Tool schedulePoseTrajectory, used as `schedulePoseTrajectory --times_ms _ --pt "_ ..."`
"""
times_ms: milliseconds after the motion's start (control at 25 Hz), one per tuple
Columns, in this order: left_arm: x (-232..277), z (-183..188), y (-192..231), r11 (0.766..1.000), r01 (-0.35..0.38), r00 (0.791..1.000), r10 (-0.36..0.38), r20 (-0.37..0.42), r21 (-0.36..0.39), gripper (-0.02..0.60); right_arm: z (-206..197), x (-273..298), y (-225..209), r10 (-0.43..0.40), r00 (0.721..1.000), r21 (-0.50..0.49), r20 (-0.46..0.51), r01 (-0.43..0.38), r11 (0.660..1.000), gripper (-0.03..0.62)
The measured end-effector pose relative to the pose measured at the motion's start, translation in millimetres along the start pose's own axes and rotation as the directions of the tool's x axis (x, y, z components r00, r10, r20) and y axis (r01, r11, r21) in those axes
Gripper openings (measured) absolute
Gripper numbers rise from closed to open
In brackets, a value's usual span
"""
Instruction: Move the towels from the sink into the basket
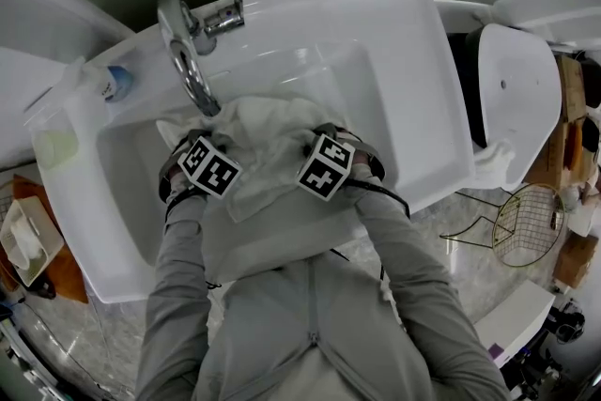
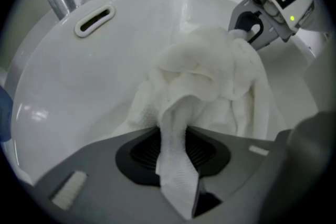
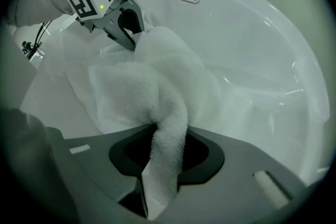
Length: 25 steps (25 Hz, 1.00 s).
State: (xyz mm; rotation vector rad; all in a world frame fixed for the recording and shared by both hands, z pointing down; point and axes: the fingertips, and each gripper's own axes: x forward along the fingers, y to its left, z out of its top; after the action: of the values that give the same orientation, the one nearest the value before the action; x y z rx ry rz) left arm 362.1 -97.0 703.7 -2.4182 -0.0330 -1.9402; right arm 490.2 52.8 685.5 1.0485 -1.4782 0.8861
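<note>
Because each gripper has a fold of cloth clamped, the lift out of the sink (image 1: 394,61) probably goes best as one even, straight pull. Raising both together should keep the bundle from stretching between them or slipping free. It needs to clear the rim and stay off the tap (image 1: 188,61) before swinging right, toward what looks like the wire basket (image 1: 531,223) on the floor.

The left gripper (image 2: 176,165) has its jaws nearly closed on a thin waffle-weave strip. The right gripper (image 3: 165,165) is pinched tight on a thicker fluffy fold. The white towels (image 1: 268,131) lie bunched in the bowl below the tap; how many there are I cannot tell.

Both grippers point steeply down, side by side and near each other, with the grey sleeves (image 1: 282,315) reaching forward over the rim.
</note>
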Motion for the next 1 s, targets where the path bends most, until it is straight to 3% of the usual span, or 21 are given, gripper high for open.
schedulePoseTrajectory --times_ms 280,640,840,1000 --pt "-28 5 0 0.997 -0.058 0.995 0.062 0.081 -0.052 0.178 8 -33 -5 -0.088 0.994 -0.002 0.068 0.088 0.996 0.109" --pt "-94 5 -9 0.977 -0.133 0.967 0.165 0.192 -0.169 0.172 23 -106 -1 -0.227 0.943 -0.029 0.243 0.241 0.97 0.104" --pt "-141 5 -26 0.954 -0.174 0.93 0.241 0.279 -0.245 0.17 22 -150 8 -0.298 0.888 -0.023 0.349 0.326 0.945 0.104" --pt "-185 3 -40 0.925 -0.19 0.872 0.313 0.377 -0.329 0.17 18 -184 20 -0.338 0.829 -0.012 0.446 0.383 0.924 0.104"
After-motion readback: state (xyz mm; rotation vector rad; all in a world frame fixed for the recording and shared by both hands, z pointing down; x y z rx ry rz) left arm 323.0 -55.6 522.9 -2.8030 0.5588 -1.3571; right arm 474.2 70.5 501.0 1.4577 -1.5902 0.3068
